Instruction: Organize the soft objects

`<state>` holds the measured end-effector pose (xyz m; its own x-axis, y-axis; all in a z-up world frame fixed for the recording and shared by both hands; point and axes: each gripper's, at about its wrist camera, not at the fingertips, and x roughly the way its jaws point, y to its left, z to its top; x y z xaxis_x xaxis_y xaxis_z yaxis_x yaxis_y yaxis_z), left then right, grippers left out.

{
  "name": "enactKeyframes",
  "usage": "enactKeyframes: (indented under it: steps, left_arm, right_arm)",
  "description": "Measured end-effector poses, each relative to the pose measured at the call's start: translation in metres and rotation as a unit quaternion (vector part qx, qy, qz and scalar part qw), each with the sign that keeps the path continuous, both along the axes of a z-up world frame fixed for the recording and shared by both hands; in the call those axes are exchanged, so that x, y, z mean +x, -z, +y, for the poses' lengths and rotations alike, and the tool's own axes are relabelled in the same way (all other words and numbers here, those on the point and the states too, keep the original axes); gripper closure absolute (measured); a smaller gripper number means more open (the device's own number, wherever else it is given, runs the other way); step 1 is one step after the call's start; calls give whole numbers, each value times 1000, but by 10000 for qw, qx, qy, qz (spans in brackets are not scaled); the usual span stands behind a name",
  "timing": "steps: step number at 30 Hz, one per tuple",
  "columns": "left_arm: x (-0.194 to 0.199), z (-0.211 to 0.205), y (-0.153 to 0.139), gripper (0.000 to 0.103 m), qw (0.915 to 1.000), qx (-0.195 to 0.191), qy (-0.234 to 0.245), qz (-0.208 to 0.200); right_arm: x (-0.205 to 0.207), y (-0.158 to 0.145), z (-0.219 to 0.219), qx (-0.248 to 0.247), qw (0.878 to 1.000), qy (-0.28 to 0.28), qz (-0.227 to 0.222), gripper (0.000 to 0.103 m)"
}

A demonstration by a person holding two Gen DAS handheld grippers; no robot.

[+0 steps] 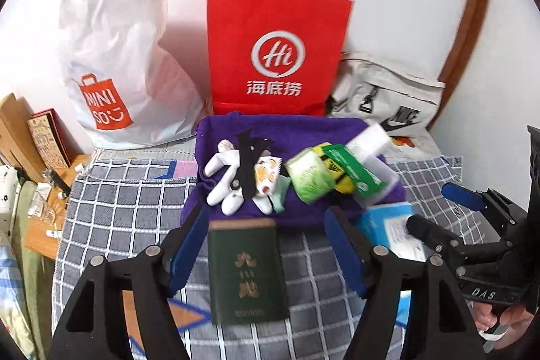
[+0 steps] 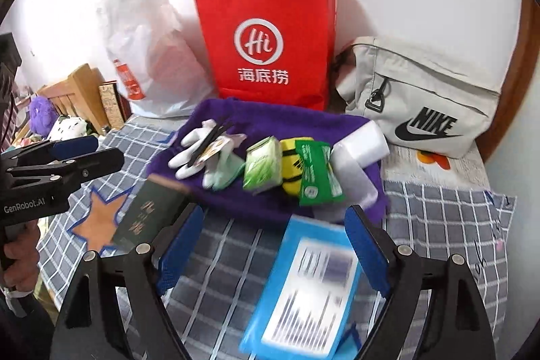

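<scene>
Left gripper (image 1: pixel 266 253): spread, straddling the dark green booklet (image 1: pixel 248 272) on the checked bedcover (image 1: pixel 118 208).
Purple cloth (image 1: pixel 297 134): carries white gloves (image 1: pixel 224 177), green tissue pack (image 1: pixel 308 179), white foam (image 1: pixel 368 137).
Right gripper (image 2: pixel 275 247): spread over the blue packet (image 2: pixel 303 292).

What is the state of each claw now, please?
Left claw: open, holding nothing, above the dark green booklet.
Right claw: open, holding nothing, above the light blue packet.
</scene>
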<state>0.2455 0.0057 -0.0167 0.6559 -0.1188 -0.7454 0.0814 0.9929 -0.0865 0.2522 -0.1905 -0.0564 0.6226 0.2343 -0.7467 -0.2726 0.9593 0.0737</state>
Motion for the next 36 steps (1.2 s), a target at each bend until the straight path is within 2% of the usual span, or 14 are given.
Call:
enactKeyframes:
  steps: [2, 7, 13, 19, 23, 29, 36]
  left_arm:
    - [-15, -5, -6, 29, 9999, 49, -7, -89]
    - [-64, -13, -23, 27, 9991, 154, -90, -378]
    - [-113, -17, -28, 17, 9986, 150, -149, -485]
    - [-158, -24, -29, 15, 9978, 69, -215, -623]
    - [-187, -31, -29, 15, 9965, 185, -313, -758]
    - [-215, -35, -27, 15, 9948, 184, -467, -882]
    - [-229, -37, -30, 15, 9933, 273, -528, -995]
  right_arm:
    - [-20, -7, -1, -54, 9999, 109, -119, 6]
    - [-68, -23, -8, -125, 9987, 327, -373, 0]
    - [-112, -33, -17, -47, 9979, 457, -466, 0]
    - [-158, -39, -20, -95, 9969, 483, -613, 0]
    - [-185, -40, -25, -18, 9961, 574, -672, 0]
    - [-207, -36, -35, -30, 9955, 670, -673, 0]
    - [-223, -42, -41, 45, 9940, 732, -809, 0]
